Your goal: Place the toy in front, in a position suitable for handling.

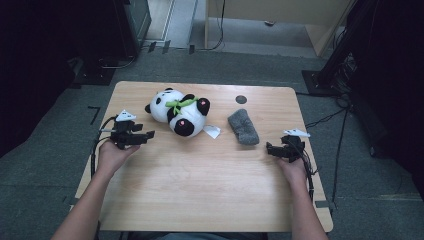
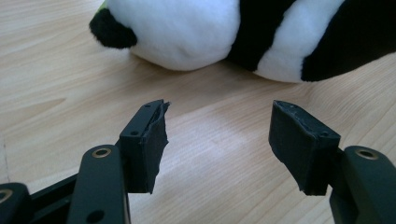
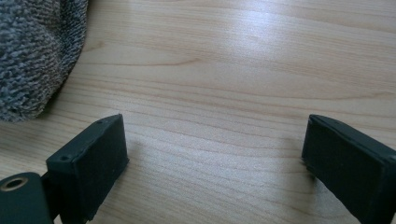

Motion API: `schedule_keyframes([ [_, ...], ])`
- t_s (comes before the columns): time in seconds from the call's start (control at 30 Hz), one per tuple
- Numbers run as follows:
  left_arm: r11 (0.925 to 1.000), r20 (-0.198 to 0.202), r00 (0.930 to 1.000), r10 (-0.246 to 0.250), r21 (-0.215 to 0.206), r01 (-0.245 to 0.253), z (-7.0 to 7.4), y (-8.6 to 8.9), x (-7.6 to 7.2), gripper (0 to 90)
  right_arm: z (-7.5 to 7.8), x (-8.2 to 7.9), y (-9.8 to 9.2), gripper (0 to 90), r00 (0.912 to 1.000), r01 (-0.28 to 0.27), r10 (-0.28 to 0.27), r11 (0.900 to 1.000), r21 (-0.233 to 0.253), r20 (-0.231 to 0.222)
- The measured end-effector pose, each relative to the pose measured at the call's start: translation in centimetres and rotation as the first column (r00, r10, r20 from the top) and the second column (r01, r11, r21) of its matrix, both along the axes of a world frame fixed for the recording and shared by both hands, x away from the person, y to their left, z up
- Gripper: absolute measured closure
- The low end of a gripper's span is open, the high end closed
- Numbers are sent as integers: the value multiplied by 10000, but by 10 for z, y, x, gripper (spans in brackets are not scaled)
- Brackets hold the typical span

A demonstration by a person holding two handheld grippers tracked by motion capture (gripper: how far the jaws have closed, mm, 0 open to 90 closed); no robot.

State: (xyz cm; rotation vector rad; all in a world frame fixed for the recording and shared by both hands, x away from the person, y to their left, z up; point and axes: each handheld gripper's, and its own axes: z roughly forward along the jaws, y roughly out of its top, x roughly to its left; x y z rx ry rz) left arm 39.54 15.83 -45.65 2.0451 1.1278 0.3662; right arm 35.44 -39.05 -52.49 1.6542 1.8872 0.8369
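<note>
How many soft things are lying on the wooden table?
2: a black-and-white plush panda lies near the far edge, left of middle; a grey knitted fabric piece lies to its right. Anything behind the panda stays hidden.

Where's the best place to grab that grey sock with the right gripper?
Probably the near end of the grey sock. It lies flat and long on the table, that end pointing toward the right gripper, whose jaws stand open and empty. Come in low from the right and pinch across its narrow width.
</note>
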Motion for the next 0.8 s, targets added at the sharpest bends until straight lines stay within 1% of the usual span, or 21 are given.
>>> schedule_keyframes([
  [0.07,9999,-1,9999,-103,70,103,4,-3,4,372,0,0,0,67,10000,-13,13,10000,-5,5],
  [0.13,9998,-37,9998,-190,-117,190,8,-6,8,375,0,0,0,68,10000,-21,21,10000,-17,14],
  [0.4,9974,-52,9975,-704,145,705,21,-19,19,371,0,0,0,67,10000,-47,47,10000,-12,9],
  [0.53,9961,10,9961,-880,93,880,26,-24,24,374,0,0,0,67,10000,-41,41,10000,-28,14],
  [0.6,9952,34,9955,-947,249,946,27,-27,28,372,0,0,0,67,10000,-42,42,10000,-13,6],
  [0.63,9953,114,9954,-953,210,950,28,-27,29,371,0,0,0,67,10000,-50,50,10000,-17,7],
  [0.73,9946,-75,9946,-1031,92,1032,32,-30,35,380,0,0,0,67,10000,-68,68,10000,-20,6],
  [0.77,9942,-107,9941,-1075,-16,1075,34,-30,38,381,0,0,0,67,10000,-69,69,10000,-19,7],
  [0.8,9940,-40,9941,-1086,-105,1085,35,-31,39,381,0,0,0,67,10000,-71,71,10000,-18,6],
])
